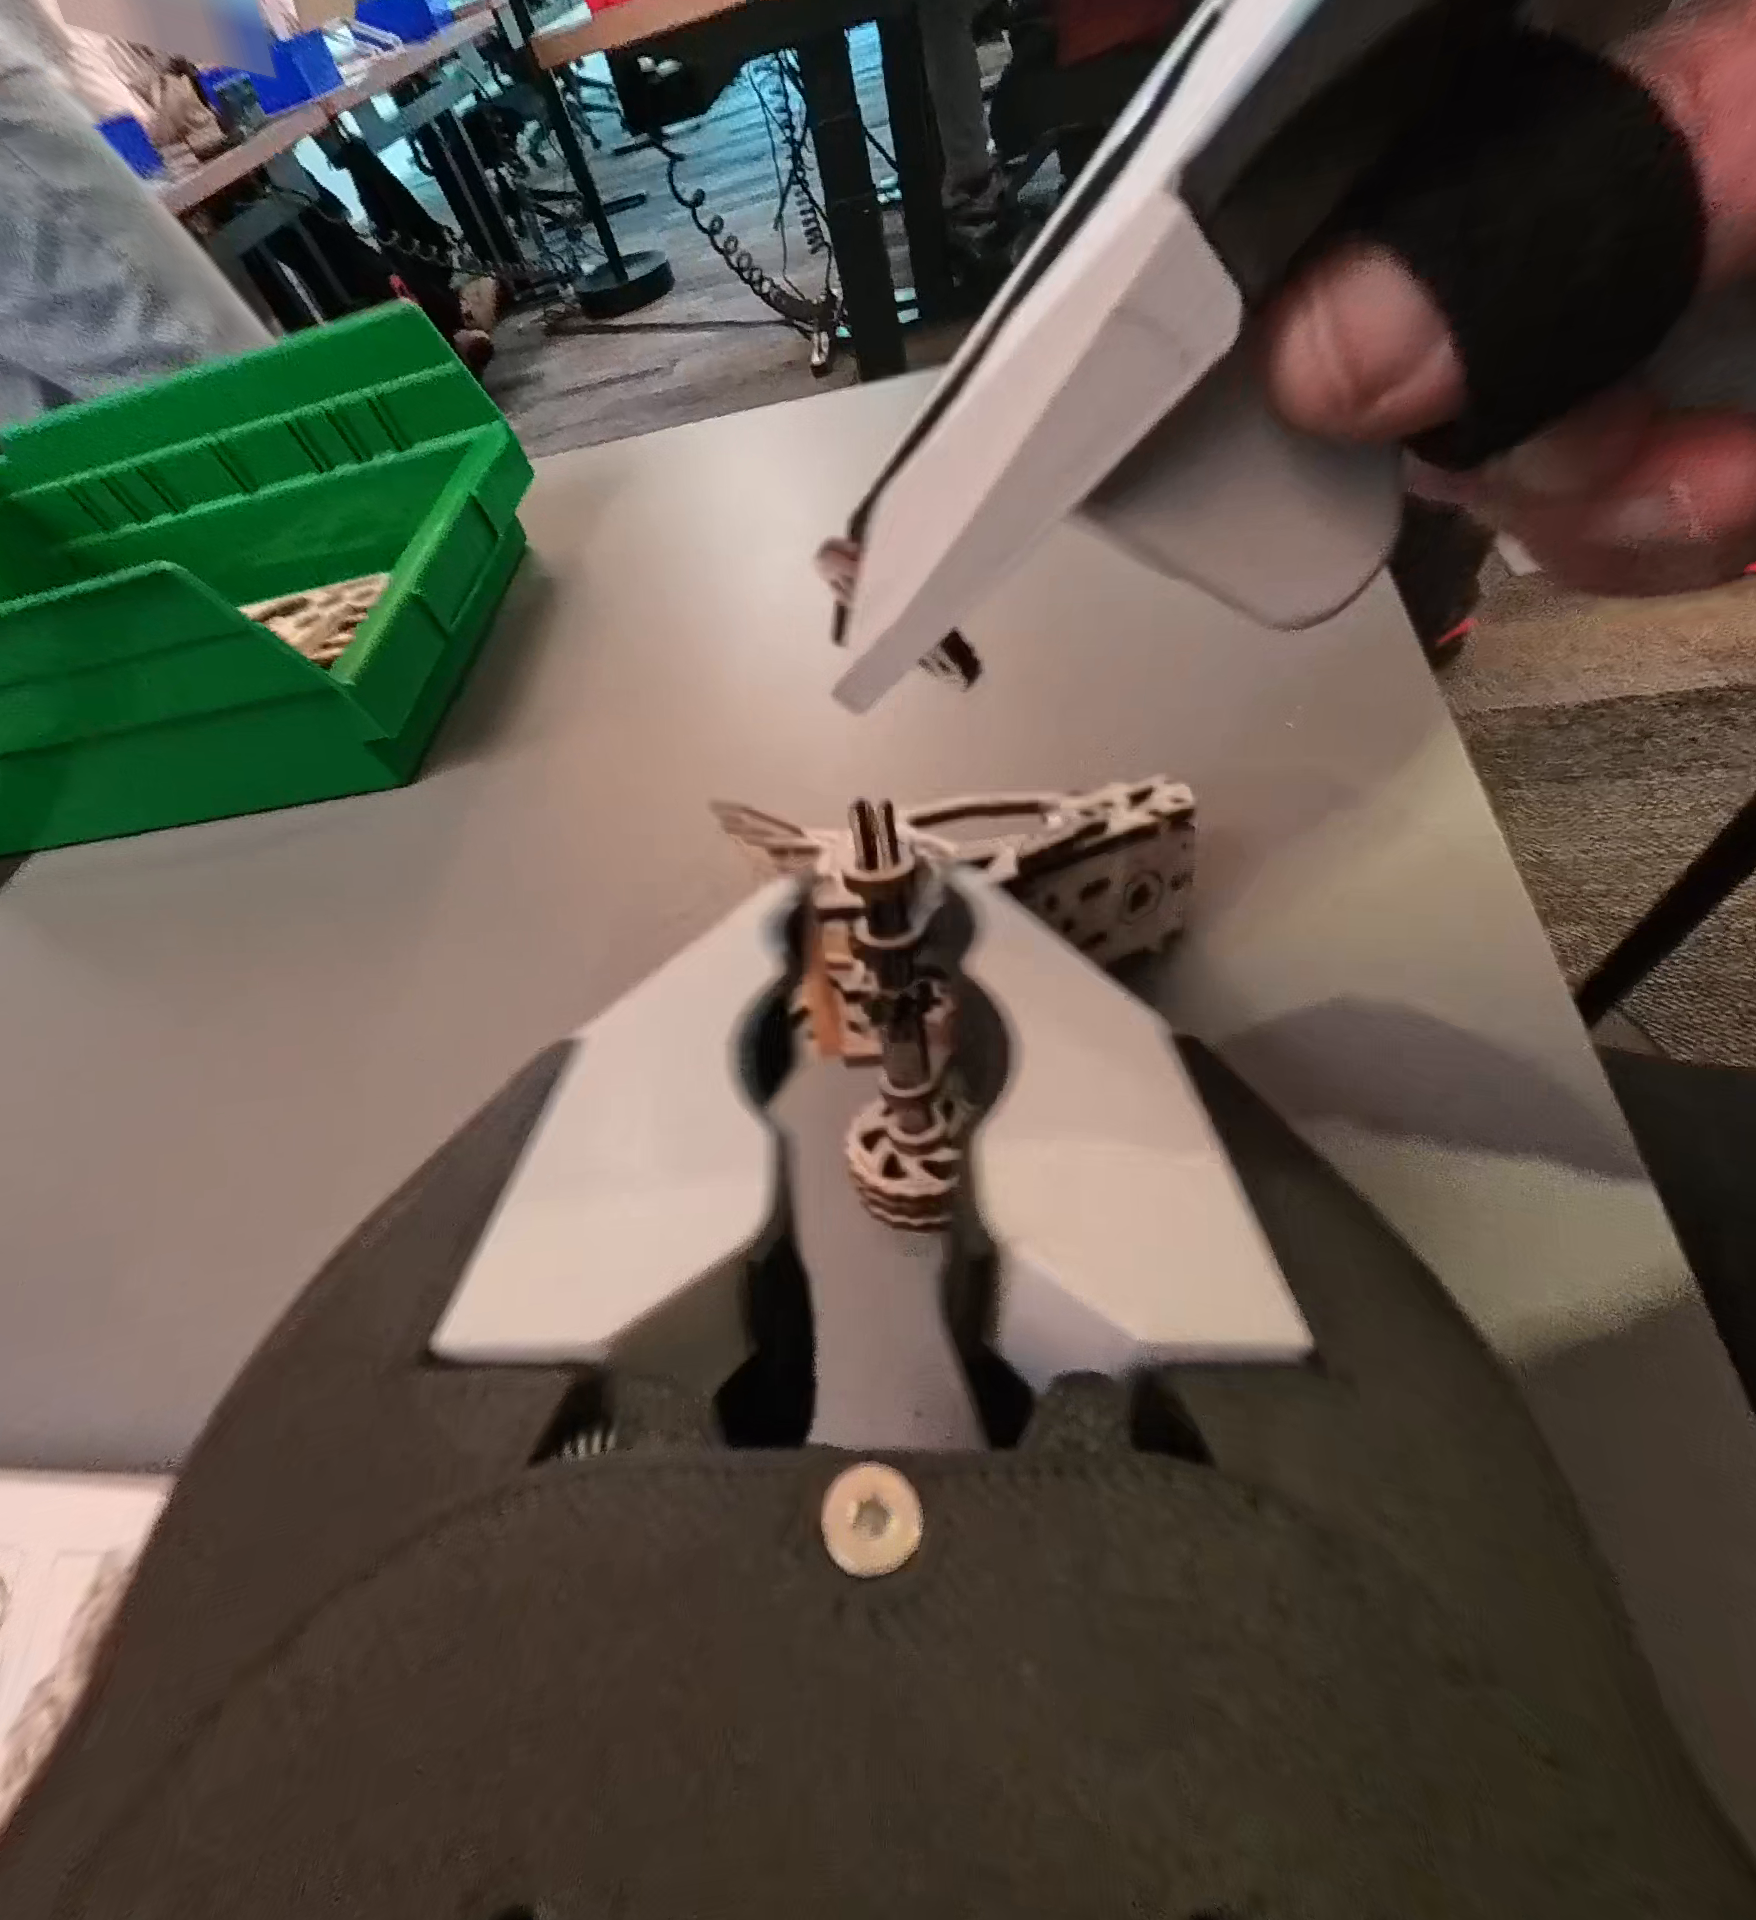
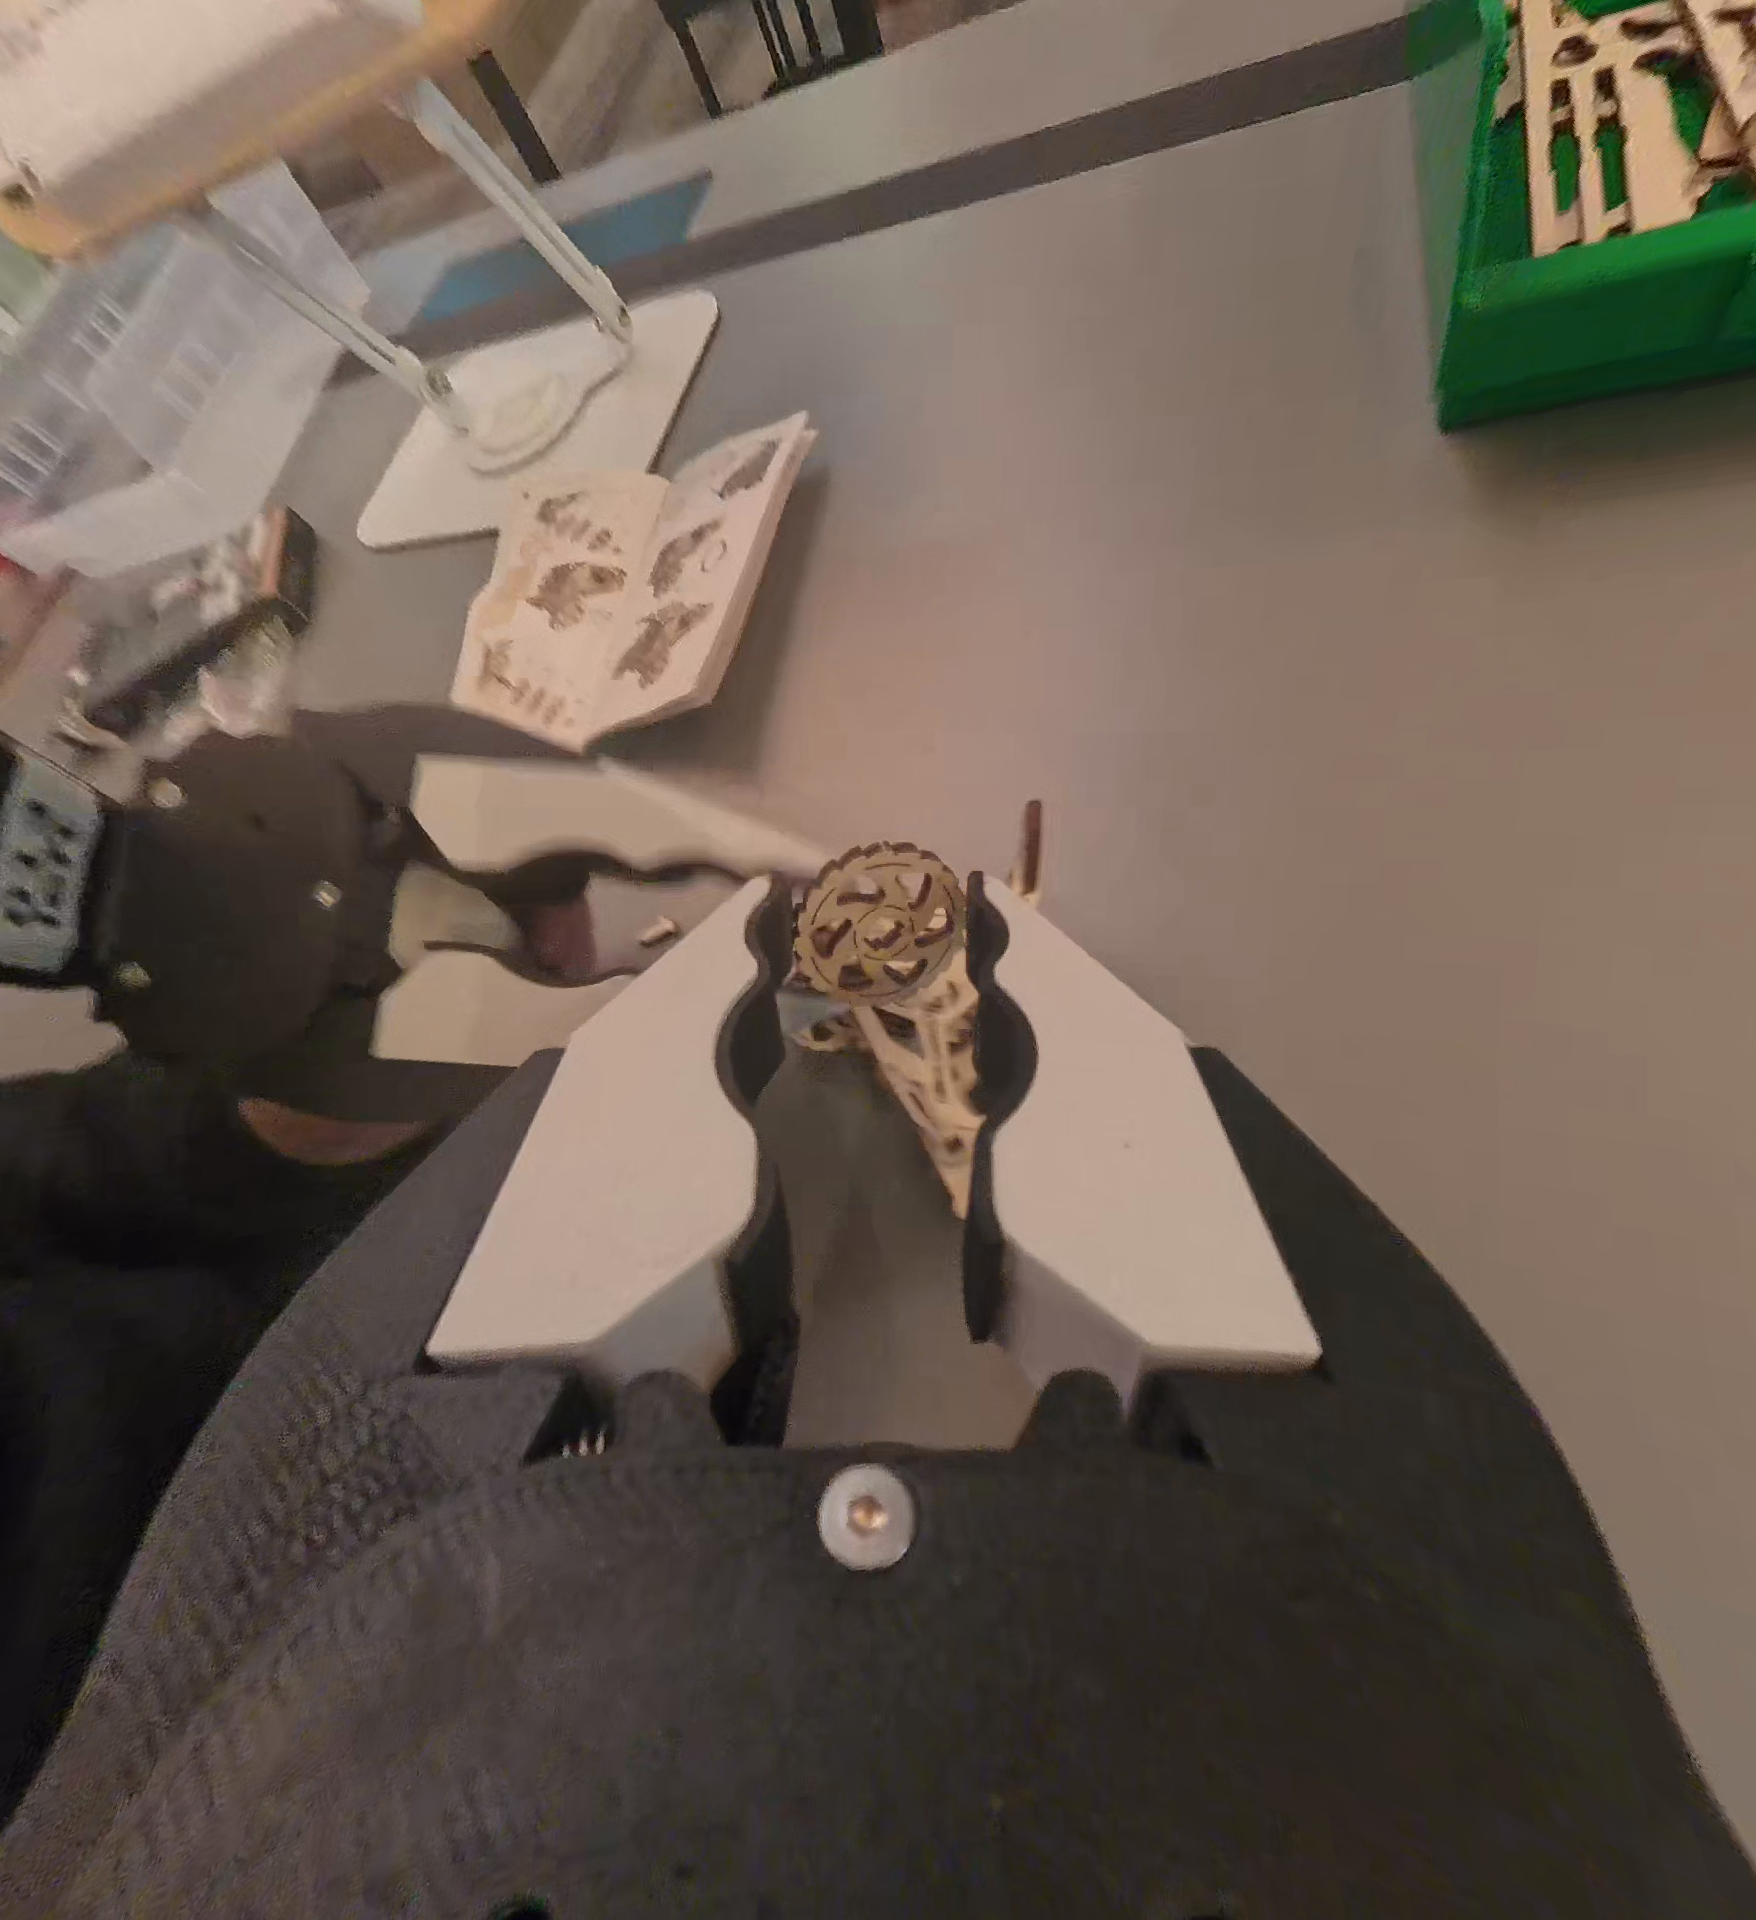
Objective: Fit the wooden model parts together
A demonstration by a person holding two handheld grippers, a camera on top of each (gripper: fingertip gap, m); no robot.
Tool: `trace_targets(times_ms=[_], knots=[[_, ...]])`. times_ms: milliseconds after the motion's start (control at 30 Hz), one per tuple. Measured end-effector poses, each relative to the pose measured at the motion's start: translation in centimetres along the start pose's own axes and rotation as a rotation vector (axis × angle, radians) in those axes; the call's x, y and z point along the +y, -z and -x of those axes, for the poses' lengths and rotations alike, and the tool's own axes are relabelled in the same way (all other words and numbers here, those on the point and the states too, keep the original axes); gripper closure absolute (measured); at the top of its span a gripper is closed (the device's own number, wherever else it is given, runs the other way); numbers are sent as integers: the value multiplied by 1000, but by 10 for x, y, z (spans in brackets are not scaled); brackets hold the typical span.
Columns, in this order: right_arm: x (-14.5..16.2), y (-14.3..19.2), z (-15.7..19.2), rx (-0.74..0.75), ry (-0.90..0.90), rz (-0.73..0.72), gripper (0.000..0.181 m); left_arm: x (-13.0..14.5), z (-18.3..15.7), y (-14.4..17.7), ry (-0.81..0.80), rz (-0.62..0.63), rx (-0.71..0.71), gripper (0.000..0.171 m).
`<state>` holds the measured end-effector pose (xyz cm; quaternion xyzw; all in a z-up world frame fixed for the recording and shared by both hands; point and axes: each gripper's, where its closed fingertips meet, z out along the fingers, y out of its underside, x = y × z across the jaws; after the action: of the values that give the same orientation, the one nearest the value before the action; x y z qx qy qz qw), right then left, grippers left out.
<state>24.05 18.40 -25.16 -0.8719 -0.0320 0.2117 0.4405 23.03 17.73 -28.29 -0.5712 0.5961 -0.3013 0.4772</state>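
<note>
- The wooden model assembly (image 1: 889, 997), a slim shaft stacked with small collars and a spoked wheel at its near end, sits upright between the tips of the left gripper (image 1: 879, 914); its jaws are drawn in close on the part and appear to clamp it, probably to hold the shaft steady as the fixed half of the joint
- Behind it on the grey table (image 1: 354, 1039) lies a larger wooden frame piece (image 1: 1113, 873), touching or just behind the held part; I cannot tell whether the two are already joined
- In the right wrist view a wooden gear wheel (image 2: 874, 935) shows face-on between the tips of the right gripper (image 2: 869, 940), with latticed wood below it; the jaws are narrowed around it, but whether they actually pinch it I cannot tell
- From the left wrist view the right gripper (image 1: 905, 665) hangs above the shaft, tilted down, a small dark bit at its tip, which suggests it is lining up over the shaft's top
- An open instruction booklet (image 2: 635, 592) lies near, likely for reference
- A green bin (image 1: 188, 623) holding wooden sheets stands well apart on the table
</note>
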Motion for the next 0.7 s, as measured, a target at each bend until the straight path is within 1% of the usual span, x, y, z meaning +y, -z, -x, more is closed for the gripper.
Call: trace_targets(times_ms=[33,100,167,200,233,300,367,400,467,533,567,633,700], knots=[[1,3,0,-3,34,10,150,-2,5,2,1,-9,-29,130],[-5,8,13,-82,72,-12,150,-10,7,9,-6,-43,-24,122],[-4,8,20,-99,129,10,150,-19,4,13,-16,-81,0,118],[-5,9,29,-147,152,4,150,-23,3,14,-31,-93,-1,114],[-4,9,36,-186,158,10,150,-29,-1,16,-51,-115,19,114],[4,7,44,-236,146,70,150,-43,-10,22,-87,-180,55,120],[6,7,52,-286,112,77,150,-49,-17,25,-133,-208,76,134],[5,8,54,-305,86,76,150,-50,-18,25,-140,-219,68,139],[5,10,58,-330,57,72,150,-53,-18,28,-132,-246,76,141],[2,11,61,-332,50,65,149,-56,-18,31,-104,-280,88,141],[2,12,62,-331,56,67,146,-59,-17,34,-82,-307,99,141],[-3,15,64,-325,63,45,130,-68,-16,43,18,-386,160,141],[-8,18,67,-346,32,28,125,-74,-17,49,120,-455,238,141]])
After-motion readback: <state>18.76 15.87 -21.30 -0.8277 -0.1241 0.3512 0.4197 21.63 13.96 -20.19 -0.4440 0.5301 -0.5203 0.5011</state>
